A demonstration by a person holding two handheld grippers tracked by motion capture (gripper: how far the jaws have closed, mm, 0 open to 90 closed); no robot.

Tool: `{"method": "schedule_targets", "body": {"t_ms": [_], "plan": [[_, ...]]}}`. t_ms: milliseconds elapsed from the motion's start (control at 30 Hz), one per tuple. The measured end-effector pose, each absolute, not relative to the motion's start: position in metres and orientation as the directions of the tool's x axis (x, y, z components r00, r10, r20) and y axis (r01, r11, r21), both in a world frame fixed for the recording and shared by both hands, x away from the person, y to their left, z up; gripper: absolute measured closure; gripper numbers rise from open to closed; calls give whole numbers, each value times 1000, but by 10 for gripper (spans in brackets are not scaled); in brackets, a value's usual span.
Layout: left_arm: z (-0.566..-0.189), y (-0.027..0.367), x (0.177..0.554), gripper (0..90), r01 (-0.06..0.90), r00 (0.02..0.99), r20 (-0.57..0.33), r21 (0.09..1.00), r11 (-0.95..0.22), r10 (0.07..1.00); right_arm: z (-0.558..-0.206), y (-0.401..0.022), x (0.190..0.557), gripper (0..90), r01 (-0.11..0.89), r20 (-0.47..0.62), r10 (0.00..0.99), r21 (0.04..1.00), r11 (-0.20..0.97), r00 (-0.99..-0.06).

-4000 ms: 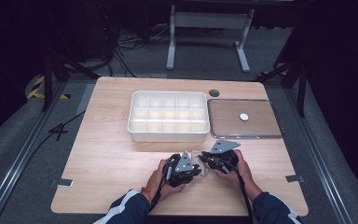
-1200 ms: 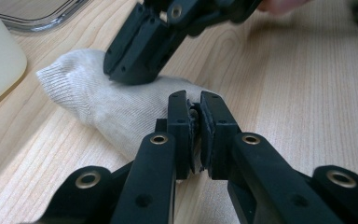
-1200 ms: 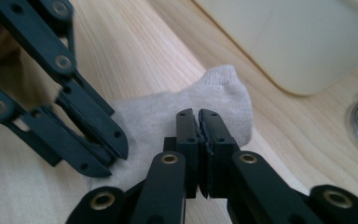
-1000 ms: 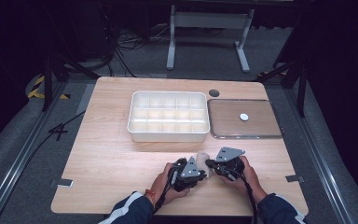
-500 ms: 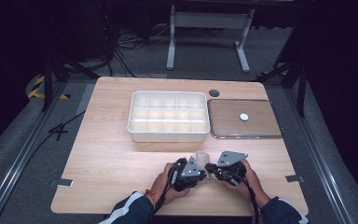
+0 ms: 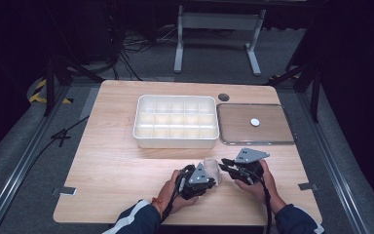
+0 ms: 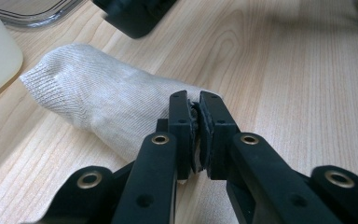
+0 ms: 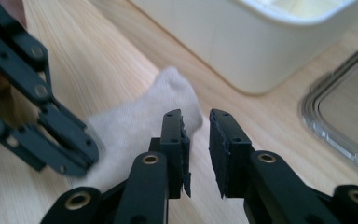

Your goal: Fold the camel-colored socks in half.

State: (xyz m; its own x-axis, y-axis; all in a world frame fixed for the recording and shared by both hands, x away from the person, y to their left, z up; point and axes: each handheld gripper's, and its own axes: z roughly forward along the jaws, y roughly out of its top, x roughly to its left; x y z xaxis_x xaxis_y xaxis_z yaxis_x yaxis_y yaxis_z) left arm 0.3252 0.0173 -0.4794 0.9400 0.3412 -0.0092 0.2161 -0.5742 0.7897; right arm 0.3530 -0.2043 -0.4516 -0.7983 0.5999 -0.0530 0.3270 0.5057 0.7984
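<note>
My left gripper [image 7: 195,133] clenched on beige sock [image 7: 107,109], pinning it on wooden table [image 6: 117,165] in front of white compartment box [image 6: 175,122]. My right gripper [image 8: 196,151] just opening, jaws apart, nothing between; I judge it released sock for new grip.

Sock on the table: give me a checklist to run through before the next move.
1. Left gripper clamped on the sock: ok, jaws shut on its fabric.
2. Right gripper free of the sock: ok, its jaws have just been opening, with nothing between them.
3. Sock lying on the table: ok, cuff end rests on the wood.
4. Divided tray ready to receive: ok, compartments look empty.
5. Clear lid out of the way: ok, flat beside the tray.
</note>
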Motion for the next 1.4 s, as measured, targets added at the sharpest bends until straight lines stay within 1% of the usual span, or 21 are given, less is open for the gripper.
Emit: {"method": "schedule_targets", "body": {"t_ms": [133, 233, 367, 467, 533, 567, 633, 700, 767, 867, 967, 1000, 1033, 1067, 1100, 1167, 1233, 1333, 1400], "plan": [[-479, 17, 325, 842, 218, 939, -9, 792, -571, 345, -447, -195, 357, 730, 304, -48, 582, 816, 491, -812], [-479, 17, 324, 842, 226, 937, -14, 788, -573, 349, -449, -187, 358, 664, 316, -26, 565, 807, 499, -825], [-479, 18, 326, 842, 220, 940, -15, 789, -574, 341, -460, -187, 362, 529, 394, 49, 577, 777, 490, -815], [-479, 19, 325, 841, 216, 941, -11, 789, -575, 338, -468, -189, 370, 495, 445, 110, 573, 753, 485, -812], [-474, 21, 322, 815, 201, 943, 7, 786, -584, 333, -473, -192, 375, 487, 485, 173, 561, 737, 471, -809], [-469, 25, 321, 760, 195, 942, 19, 783, -591, 336, -474, -193, 376, 484, 496, 191, 558, 733, 465, -807], [-453, 37, 321, 697, 171, 943, 40, 794, -583, 330, -476, -195, 378, 484, 511, 218, 550, 725, 462, -806], [-432, 58, 321, 654, 170, 938, 45, 803, -571, 343, -477, -195, 380, 485, 530, 245, 546, 715, 456, -801], [-424, 78, 322, 558, 186, 936, 50, 771, -609, 350, -479, -196, 382, 513, 551, 286, 531, 704, 448, -797], [-430, 110, 319, 440, 225, 912, 87, 712, -665, 402, -479, -196, 383, 546, 556, 307, 513, 698, 451, -801], [-445, 146, 313, 348, 287, 883, 83, 682, -672, 461, -479, -194, 383, 605, 557, 331, 481, 688, 465, -812], [-445, 146, 313, 322, 287, 883, 83, 682, -672, 461, -479, -194, 383, 605, 557, 331, 481, 688, 465, -812], [-450, 158, 312, 293, 318, 868, 81, 666, -675, 489, -478, -193, 382, 656, 557, 339, 470, 685, 471, -815], [-455, 175, 310, 268, 356, 846, 77, 653, -668, 527, -477, -193, 382, 677, 556, 341, 468, 683, 473, -816], [-455, 175, 310, 252, 356, 846, 77, 653, -668, 527, -477, -193, 382, 677, 556, 341, 468, 683, 473, -816], [-459, 194, 310, 237, 398, 820, 62, 653, -644, 569, -476, -191, 380, 719, 546, 335, 458, 686, 480, -823], [-461, 205, 312, 198, 408, 801, 84, 647, -644, 593, -475, -189, 378, 736, 534, 315, 461, 689, 490, -830], [-464, 217, 317, 195, 453, 769, 60, 651, -609, 636, -474, -189, 376, 756, 519, 301, 456, 700, 491, -838], [-467, 220, 322, 194, 473, 758, 57, 638, -607, 650, -474, -191, 376, 767, 513, 298, 455, 710, 483, -839]]}}
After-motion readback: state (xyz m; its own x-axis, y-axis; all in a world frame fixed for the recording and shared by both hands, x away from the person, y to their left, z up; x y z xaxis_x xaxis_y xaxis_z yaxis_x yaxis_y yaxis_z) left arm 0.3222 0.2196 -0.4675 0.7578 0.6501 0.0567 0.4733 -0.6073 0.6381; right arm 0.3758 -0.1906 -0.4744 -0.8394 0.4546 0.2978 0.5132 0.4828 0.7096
